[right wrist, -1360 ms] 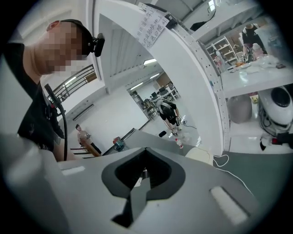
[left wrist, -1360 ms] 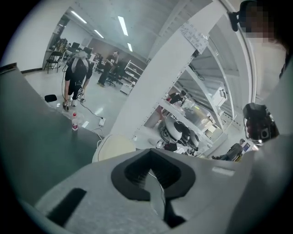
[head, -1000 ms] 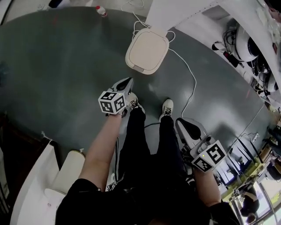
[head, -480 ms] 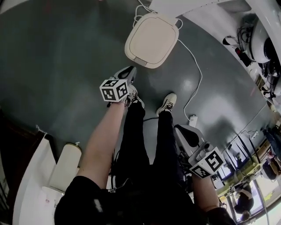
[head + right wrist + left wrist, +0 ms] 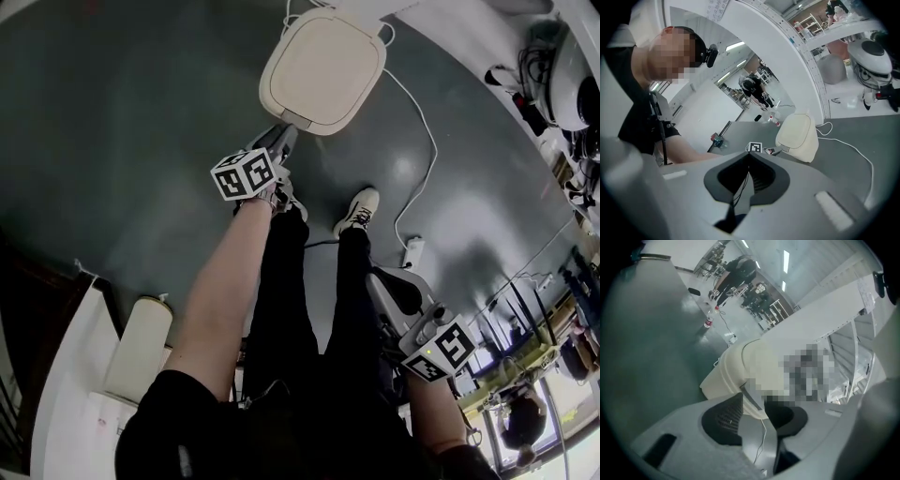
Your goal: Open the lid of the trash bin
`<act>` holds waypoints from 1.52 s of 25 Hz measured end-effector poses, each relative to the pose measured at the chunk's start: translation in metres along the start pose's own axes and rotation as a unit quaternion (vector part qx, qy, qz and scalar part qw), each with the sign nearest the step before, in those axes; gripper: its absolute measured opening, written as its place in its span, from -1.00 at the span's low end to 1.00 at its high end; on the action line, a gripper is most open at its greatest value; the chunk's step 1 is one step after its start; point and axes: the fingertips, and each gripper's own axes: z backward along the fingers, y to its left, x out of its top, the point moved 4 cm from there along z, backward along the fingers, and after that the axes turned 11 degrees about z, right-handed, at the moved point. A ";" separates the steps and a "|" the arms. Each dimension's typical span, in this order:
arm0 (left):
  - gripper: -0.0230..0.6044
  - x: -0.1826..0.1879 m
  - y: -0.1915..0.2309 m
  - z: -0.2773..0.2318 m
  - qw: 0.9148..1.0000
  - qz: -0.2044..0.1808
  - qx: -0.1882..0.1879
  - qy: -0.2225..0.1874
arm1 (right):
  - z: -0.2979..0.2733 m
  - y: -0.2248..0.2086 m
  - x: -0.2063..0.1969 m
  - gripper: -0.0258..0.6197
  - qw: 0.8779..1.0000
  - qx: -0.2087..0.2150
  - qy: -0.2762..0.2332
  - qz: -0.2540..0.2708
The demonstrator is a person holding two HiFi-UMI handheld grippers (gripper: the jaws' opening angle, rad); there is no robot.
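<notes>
On the grey floor [image 5: 141,141], just ahead of the person's shoes [image 5: 356,211], stands the cream trash bin [image 5: 323,67], its lid flat down. The left gripper [image 5: 281,139] hangs at the bin's front edge; its jaws have just been opening and press on nothing. The right gripper [image 5: 384,283], low beside the right leg, is closed and empty.

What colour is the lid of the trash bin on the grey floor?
The rounded-square bin lid is plain cream; the head view shows it best.

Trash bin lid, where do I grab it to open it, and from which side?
Grip the grey tab at the lid's near edge, coming from the person's side. It alone breaks the smooth rounded rim, so the lid probably swings up from there.
</notes>
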 end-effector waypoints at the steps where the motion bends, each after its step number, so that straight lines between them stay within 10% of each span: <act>1: -0.47 0.001 0.002 -0.002 1.000 0.010 0.003 -0.003 | -0.001 -0.001 -0.001 -0.89 1.000 0.001 0.000 -0.001; 38: -0.33 0.004 0.022 -0.014 1.000 -0.020 0.024 -0.001 | -0.018 -0.015 -0.012 -0.89 1.000 0.017 0.007 -0.008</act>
